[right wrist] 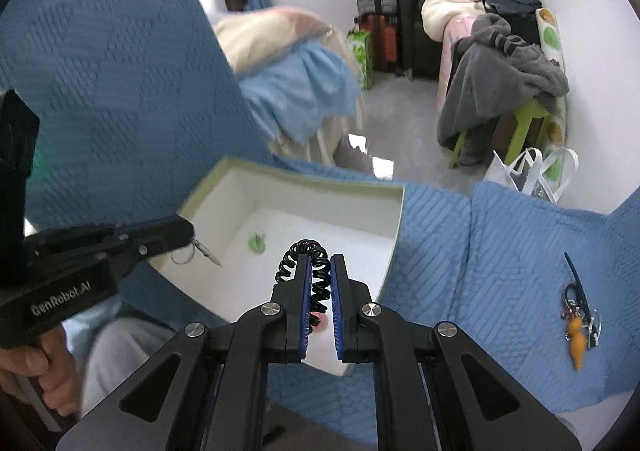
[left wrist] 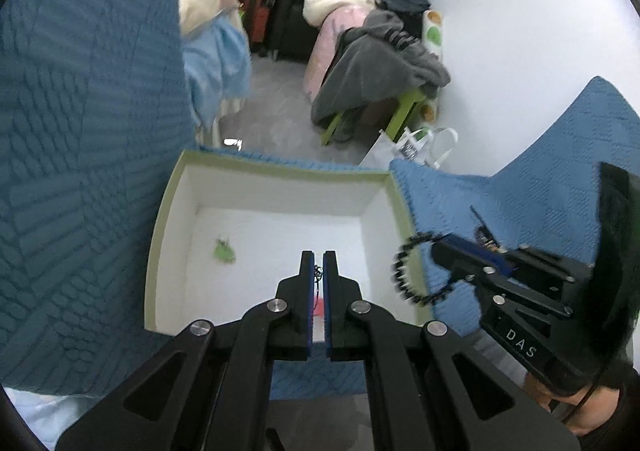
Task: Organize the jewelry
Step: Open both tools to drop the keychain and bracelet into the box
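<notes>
The right tongs [right wrist: 320, 263] are closed on one black coiled bracelet [right wrist: 306, 251], held above the open box [right wrist: 394, 211]. It looks light, springy and snag-prone; grip across several coils. The left tongs [left wrist: 318, 257] pinch one thin chain piece [left wrist: 318, 273]. One green item [left wrist: 225, 250] lies ahead-left inside.

Both wrist cameras are looking down along their fingers, hovering close over the white box [left wrist: 276, 187] [right wrist: 304, 187], sharing the blue quilt [left wrist: 80, 131] [right wrist: 480, 251].
</notes>
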A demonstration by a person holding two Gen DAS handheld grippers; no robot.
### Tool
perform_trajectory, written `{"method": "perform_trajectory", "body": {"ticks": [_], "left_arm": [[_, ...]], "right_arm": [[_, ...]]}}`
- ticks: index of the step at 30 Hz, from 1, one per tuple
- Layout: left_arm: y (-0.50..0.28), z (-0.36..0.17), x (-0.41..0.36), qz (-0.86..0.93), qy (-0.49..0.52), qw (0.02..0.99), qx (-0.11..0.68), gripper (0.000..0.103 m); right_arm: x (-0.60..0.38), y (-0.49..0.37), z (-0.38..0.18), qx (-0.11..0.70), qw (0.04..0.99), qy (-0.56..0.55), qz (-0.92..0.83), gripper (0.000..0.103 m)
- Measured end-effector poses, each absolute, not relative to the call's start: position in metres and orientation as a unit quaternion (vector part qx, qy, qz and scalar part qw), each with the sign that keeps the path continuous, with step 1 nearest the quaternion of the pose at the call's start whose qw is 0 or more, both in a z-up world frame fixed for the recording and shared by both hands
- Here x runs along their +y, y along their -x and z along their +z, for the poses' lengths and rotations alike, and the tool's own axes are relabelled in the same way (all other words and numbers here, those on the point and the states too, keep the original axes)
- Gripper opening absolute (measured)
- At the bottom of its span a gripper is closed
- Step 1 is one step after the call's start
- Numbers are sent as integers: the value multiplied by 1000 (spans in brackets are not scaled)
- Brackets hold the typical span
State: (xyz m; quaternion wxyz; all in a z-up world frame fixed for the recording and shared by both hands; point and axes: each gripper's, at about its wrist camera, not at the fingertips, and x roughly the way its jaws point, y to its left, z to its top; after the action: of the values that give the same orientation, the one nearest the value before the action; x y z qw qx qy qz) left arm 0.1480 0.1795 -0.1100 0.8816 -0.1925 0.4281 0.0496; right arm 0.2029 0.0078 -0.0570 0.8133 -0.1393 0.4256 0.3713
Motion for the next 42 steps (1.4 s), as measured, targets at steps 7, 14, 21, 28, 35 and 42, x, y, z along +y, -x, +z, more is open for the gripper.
{"method": "perform_trajectory", "body": {"ticks": [7, 14, 21, 28, 35, 42], "left_arm": [[-147, -144, 184, 52, 197, 866, 456, 3], [-142, -171, 188, 54, 214, 852, 474, 3], [-135, -173, 193, 56, 216, 851, 475, 3], [-129, -166, 197, 68, 223, 850, 472, 18], [-124, -135, 186, 78, 209, 867, 445, 36], [-116, -84, 171, 78, 203, 891, 398, 36]], "right_arm": [[19, -196, -92, 455, 796, 158, 367, 7], [23, -194, -110, 478, 781, 162, 367, 7], [19, -198, -116, 493, 773, 153, 369, 7], [9, -202, -104, 497, 773, 120, 376, 20], [0, -198, -62, 452, 796, 111, 386, 20], [-17, -190, -15, 397, 822, 98, 396, 20]]}}
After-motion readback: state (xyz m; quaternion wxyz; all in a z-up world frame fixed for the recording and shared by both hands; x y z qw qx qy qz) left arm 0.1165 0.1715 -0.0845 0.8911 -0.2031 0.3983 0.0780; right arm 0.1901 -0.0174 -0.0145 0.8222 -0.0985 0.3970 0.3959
